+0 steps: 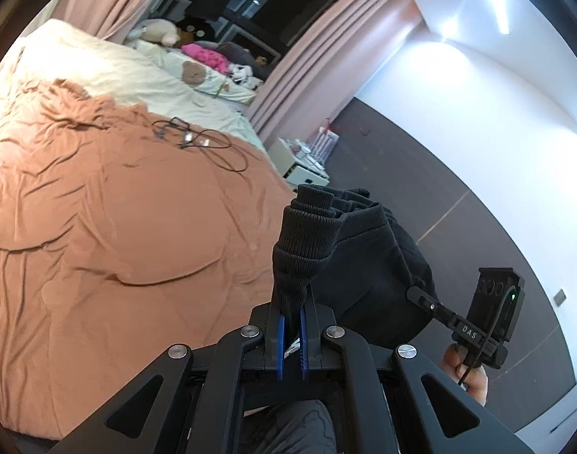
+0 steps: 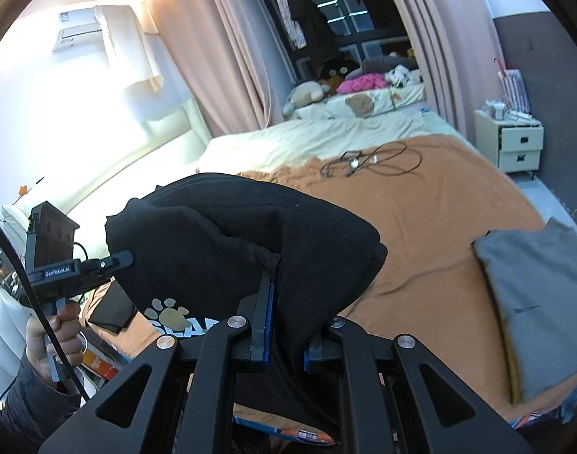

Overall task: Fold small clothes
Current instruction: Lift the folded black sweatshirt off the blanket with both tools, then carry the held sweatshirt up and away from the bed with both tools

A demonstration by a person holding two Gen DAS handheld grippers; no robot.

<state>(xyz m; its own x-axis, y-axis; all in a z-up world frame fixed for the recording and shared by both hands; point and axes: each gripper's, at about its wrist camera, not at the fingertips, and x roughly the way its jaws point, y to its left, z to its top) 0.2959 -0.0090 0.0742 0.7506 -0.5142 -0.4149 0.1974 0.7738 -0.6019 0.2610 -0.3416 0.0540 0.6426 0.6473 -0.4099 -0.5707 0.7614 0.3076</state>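
Observation:
A small black garment (image 1: 367,261) with a ribbed cuff hangs in the air over the orange bedspread (image 1: 118,227). My left gripper (image 1: 293,302) is shut on the ribbed cuff. In the right wrist view the same black garment (image 2: 243,234) shows a pale paw print near its lower edge, and my right gripper (image 2: 284,299) is shut on a fold of it. Each wrist view also shows the other gripper pinching the cloth: the right gripper (image 1: 420,295) and the left gripper (image 2: 125,257), each held by a hand.
A grey folded cloth (image 2: 534,302) lies on the orange bedspread (image 2: 420,219) at the right. Black cables (image 2: 367,160) lie farther up the bed, with plush toys (image 2: 307,94) and pillows beyond. A white nightstand (image 2: 519,143) stands beside the bed against a dark wall.

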